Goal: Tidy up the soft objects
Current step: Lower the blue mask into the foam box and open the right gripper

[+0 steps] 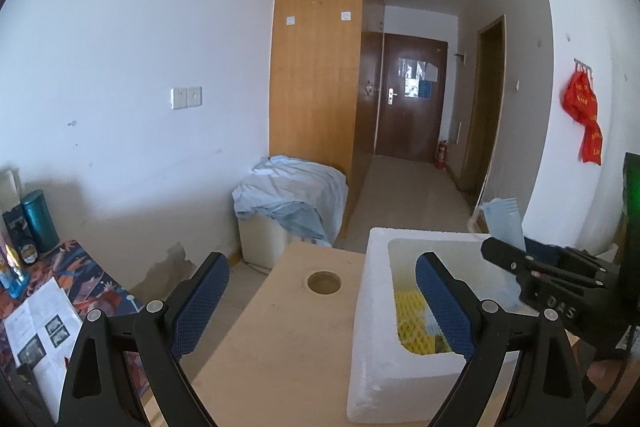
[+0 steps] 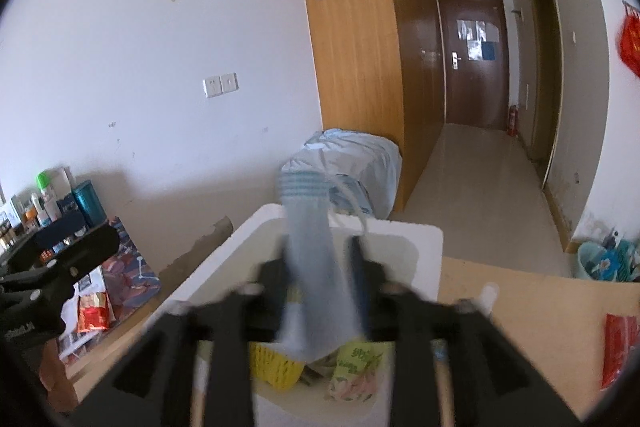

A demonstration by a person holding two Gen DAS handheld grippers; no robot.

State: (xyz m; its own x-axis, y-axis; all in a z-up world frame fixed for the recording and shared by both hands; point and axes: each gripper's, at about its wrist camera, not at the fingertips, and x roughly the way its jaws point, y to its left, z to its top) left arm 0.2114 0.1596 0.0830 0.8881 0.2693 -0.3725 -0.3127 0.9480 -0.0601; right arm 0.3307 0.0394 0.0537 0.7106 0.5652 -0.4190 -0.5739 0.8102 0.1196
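Observation:
A white foam box (image 1: pixel 376 307) stands on a wooden table (image 1: pixel 280 347). Inside lie a yellow foam net (image 1: pixel 412 323) and a green-yellow packet (image 2: pixel 360 359). In the right wrist view a light blue face mask (image 2: pixel 310 267) hangs upright over the box (image 2: pixel 400 231), between the fingers of my right gripper (image 2: pixel 320 255). The picture is blurred; the mask lies against the left finger, and a gap shows at the right finger. My left gripper (image 1: pixel 322 261) is wide open and holds nothing. Its right finger (image 1: pixel 444 303) reaches over the box's left wall. The right gripper's body (image 1: pixel 548 279) shows at the box's far right.
The table has a round hole (image 1: pixel 324 282) left of the box. A cloth-covered box (image 1: pixel 296 195) stands beyond it by a wooden wardrobe (image 1: pixel 316 67). A patterned surface with papers and bottles (image 1: pixel 80 283) lies left. A red packet (image 2: pixel 618 347) sits on the table's right.

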